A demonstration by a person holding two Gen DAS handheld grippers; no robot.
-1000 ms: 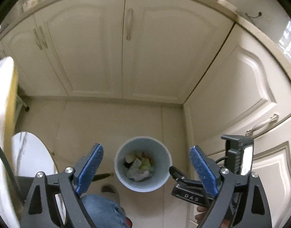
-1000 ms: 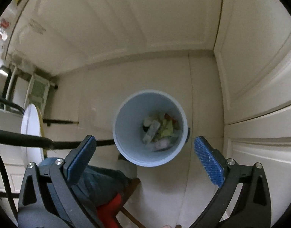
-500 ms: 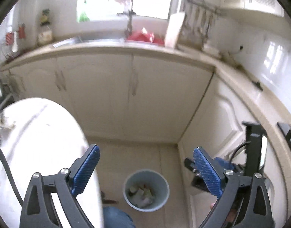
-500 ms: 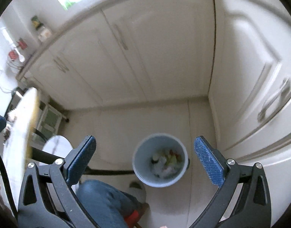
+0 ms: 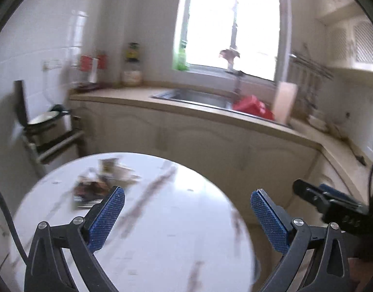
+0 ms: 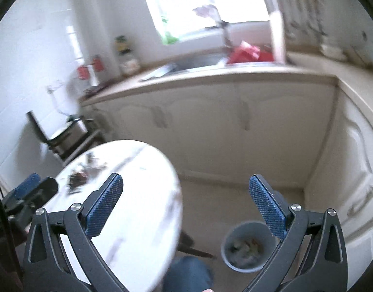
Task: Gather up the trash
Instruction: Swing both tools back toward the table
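Observation:
A small heap of wrappers and scraps of trash [image 5: 95,187] lies on the far left part of the round white marble table [image 5: 176,221], blurred by motion. My left gripper [image 5: 186,192] hangs over the table just short of the heap, its jaws opening with nothing between them. My right gripper [image 6: 185,177] is open and empty, over the table's right edge [image 6: 147,194]. The same trash [image 6: 78,178] shows to its left. On the floor below stands the grey bin [image 6: 227,255], holding several pieces of rubbish.
Cream cabinets [image 6: 210,126] and a counter with a sink [image 5: 193,96], a red bag [image 5: 253,105] and a cutting board [image 5: 283,102] run behind the table. A rack with a pot [image 5: 44,120] stands at the left. A person's jeans-clad knee [image 6: 186,275] is below.
Both grippers rose and tilted up from over the bin on the floor. The table top with its trash, the counter and the window came into view. Both stayed open.

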